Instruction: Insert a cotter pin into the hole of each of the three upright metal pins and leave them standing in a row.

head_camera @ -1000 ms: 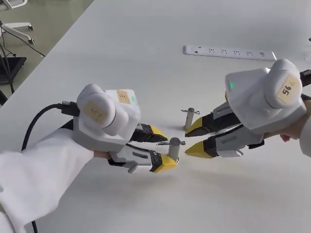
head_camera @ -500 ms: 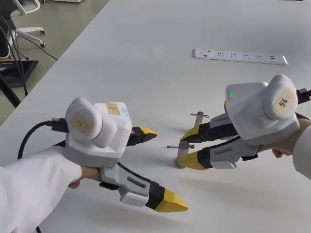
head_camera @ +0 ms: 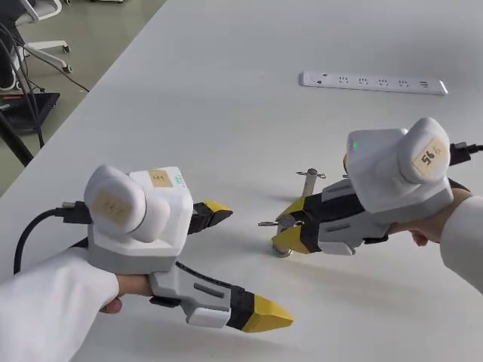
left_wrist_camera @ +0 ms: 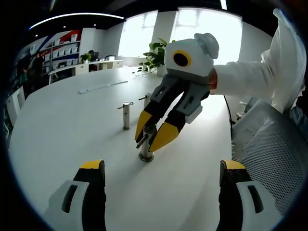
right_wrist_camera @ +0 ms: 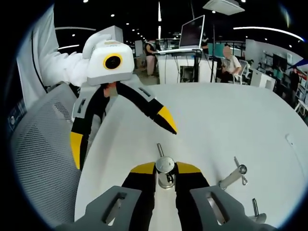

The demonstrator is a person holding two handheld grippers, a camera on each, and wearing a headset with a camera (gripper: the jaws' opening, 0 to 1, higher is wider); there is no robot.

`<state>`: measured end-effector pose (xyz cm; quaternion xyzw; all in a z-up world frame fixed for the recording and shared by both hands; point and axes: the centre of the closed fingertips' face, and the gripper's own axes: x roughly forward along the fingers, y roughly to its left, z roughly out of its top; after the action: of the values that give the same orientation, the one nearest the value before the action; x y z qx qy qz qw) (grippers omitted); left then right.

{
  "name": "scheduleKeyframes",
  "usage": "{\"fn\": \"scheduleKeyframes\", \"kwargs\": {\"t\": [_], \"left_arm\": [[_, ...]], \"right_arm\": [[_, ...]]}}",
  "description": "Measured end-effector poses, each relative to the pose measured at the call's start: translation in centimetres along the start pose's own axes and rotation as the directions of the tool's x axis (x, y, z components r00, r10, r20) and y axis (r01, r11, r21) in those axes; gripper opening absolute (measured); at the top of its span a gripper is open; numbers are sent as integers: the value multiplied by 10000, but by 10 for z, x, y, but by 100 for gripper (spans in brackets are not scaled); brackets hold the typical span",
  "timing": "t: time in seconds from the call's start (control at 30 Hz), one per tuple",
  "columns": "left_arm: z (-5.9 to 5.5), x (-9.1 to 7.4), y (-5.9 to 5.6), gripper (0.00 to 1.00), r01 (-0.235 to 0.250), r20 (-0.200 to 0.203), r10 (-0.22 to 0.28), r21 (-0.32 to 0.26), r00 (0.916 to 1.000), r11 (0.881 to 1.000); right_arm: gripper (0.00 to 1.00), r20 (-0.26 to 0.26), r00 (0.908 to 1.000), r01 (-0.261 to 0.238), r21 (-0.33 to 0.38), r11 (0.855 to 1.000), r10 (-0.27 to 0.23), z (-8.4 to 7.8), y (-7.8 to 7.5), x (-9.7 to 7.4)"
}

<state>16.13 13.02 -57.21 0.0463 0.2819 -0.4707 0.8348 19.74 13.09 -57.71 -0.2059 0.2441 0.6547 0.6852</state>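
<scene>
Since a second ago the left gripper has let go of the near metal pin and drawn back toward the person, its jaws now spread wide with nothing between them, while the right gripper has come in and clamped its yellow fingers around that pin. In the right gripper view the pin's round top sits squarely between the closed tips. The pin stands upright with its foot seemingly on the table, and the cotter pin runs crosswise through its head, pointing roughly toward the left gripper. A second upright pin, also with a cotter pin through it, stands just beyond the right gripper's tips on the side away from the person. The right gripper is plainly the nearer one, so lining up the row probably falls to it: a short slide with the pin kept vertical.
</scene>
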Motion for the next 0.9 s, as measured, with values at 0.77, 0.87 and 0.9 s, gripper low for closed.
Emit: {"fn": "scheduleKeyframes", "kwargs": {"t": [0.77,0.87,0.9], "left_arm": [[5,1,1,99,-139,106,139,-51,9998,9999],[7,0,-1,99,-15,109,16,-28,9999,10000],[7,0,-1,99,-26,100,26,-15,9999,10000]], "right_arm": [[8,687,9829,1713,-1,9852,-1709,-14,-17,-85],[8,568,9783,1979,303,9797,-1994,-27,-25,-105],[8,378,9758,2139,399,9760,-2154,-37,-32,-115]]}}
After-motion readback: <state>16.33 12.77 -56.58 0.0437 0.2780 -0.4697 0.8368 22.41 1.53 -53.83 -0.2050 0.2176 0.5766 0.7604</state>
